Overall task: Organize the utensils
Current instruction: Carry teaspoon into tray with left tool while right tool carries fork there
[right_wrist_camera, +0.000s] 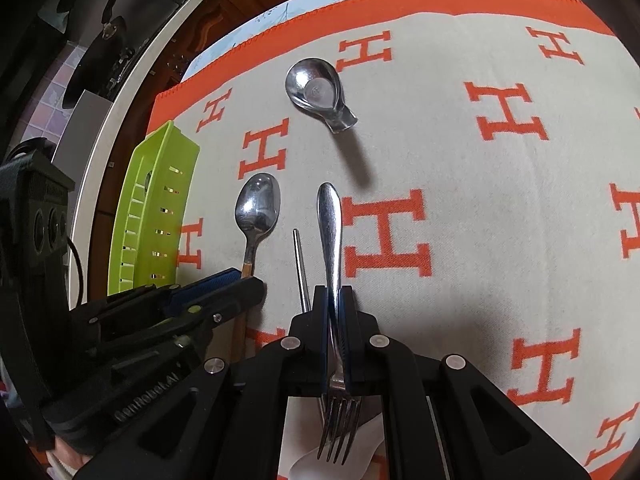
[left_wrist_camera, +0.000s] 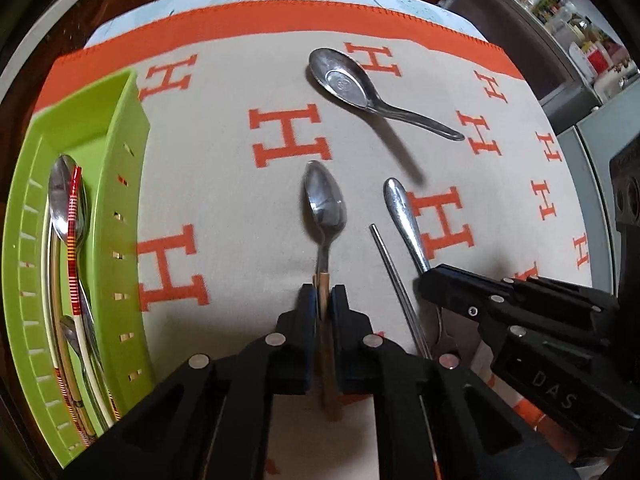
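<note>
A: What step are we on?

B: Pick-up, I'd judge. The beige cloth with orange H letters covers the table, and the lime-green slotted plastic tray sits at nine o'clock in the left wrist view, already holding a few spoons and red-banded chopsticks.

A: And the tools?

B: The left gripper is clamped tight on the pale wooden handle of a steel teaspoon, bowl pointing to twelve o'clock. The right gripper is pinched on the shaft of a steel fork, tines toward six o'clock, handle tip toward twelve.

A: Anything loose?

B: A broad steel soup spoon at twelve o'clock, well apart, and a thin metal chopstick lying between the two grippers, just beside the fork.

A: Next move?

B: Probably lift both clear, then carry the teaspoon toward nine o'clock over the tray's near wall. Open cloth lies between; the table edge at twelve is far off. The grippers are close together, so lift without nudging the chopstick.
</note>
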A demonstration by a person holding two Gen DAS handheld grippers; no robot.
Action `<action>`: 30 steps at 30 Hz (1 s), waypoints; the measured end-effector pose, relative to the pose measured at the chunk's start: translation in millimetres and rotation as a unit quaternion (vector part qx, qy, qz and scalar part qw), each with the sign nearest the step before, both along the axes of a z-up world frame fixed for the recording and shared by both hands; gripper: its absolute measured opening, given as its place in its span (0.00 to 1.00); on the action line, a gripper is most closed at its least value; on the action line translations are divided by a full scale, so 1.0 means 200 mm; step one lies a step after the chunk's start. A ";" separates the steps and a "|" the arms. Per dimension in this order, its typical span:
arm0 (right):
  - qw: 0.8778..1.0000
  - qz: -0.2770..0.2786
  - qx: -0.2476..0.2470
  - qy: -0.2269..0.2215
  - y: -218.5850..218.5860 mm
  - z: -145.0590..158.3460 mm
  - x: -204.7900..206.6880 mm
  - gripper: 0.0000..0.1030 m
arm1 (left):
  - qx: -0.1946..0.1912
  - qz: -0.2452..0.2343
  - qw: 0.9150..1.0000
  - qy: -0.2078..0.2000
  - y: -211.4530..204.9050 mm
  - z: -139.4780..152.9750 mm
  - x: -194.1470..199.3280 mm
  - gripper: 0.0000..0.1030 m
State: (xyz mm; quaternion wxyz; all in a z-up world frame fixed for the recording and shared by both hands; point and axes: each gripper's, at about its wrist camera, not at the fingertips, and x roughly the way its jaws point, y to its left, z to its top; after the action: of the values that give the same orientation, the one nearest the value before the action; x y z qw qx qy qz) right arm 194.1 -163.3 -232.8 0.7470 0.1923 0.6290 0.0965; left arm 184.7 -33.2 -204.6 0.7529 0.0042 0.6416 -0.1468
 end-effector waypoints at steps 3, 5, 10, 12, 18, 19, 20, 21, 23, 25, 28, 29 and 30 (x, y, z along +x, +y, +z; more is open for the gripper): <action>1.000 -0.005 0.009 0.003 -0.01 0.00 -0.01 0.05 | -0.044 0.014 0.999 0.013 0.04 0.01 -0.02 0.04; 1.000 -0.009 0.021 0.000 -0.03 0.02 -0.02 0.05 | -0.058 0.018 0.998 0.012 0.06 0.03 -0.05 0.04; 0.998 -0.019 0.050 -0.016 -0.05 0.11 -0.05 0.02 | -0.088 0.027 0.996 -0.013 0.13 0.18 -0.12 0.04; 0.997 -0.019 0.062 -0.029 -0.05 0.16 -0.06 0.02 | -0.095 0.029 0.995 -0.030 0.16 0.26 -0.15 0.04; 0.995 -0.007 0.088 -0.052 0.02 0.34 -0.08 0.02 | -0.107 0.052 0.990 -0.075 0.32 0.45 -0.22 0.03; 0.995 -0.002 0.088 -0.054 0.05 0.36 -0.09 0.02 | -0.108 0.056 0.989 -0.080 0.35 0.46 -0.22 0.00; 0.995 0.005 0.086 -0.057 0.09 0.38 -0.10 0.02 | -0.111 0.062 0.988 -0.085 0.39 0.49 -0.23 0.00; 0.995 0.008 0.085 -0.058 0.11 0.39 -0.10 0.02 | -0.115 0.069 0.987 -0.088 0.42 0.51 -0.24 0.00; 0.994 0.018 0.087 -0.057 0.16 0.41 -0.11 0.02 | -0.115 0.076 0.986 -0.096 0.48 0.53 -0.25 0.00; 0.995 0.023 0.083 -0.056 0.21 0.42 -0.12 0.02 | -0.114 0.083 0.985 -0.098 0.53 0.53 -0.26 0.00; 0.995 0.030 0.079 -0.050 0.26 0.41 -0.14 0.02 | -0.111 0.076 0.987 -0.089 0.54 0.50 -0.28 0.00; 0.995 0.031 0.077 -0.048 0.27 0.41 -0.15 0.02 | -0.109 0.068 0.988 -0.083 0.53 0.48 -0.29 0.00; 0.996 0.033 0.076 -0.046 0.27 0.40 -0.15 0.02 | -0.106 0.060 0.989 -0.080 0.52 0.47 -0.30 0.00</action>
State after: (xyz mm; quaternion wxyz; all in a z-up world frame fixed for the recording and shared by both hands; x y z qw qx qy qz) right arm 165.0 -108.6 -153.4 0.7548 0.2234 0.5907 0.1771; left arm 123.9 71.2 -111.1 0.8053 -0.1027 0.5594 -0.1674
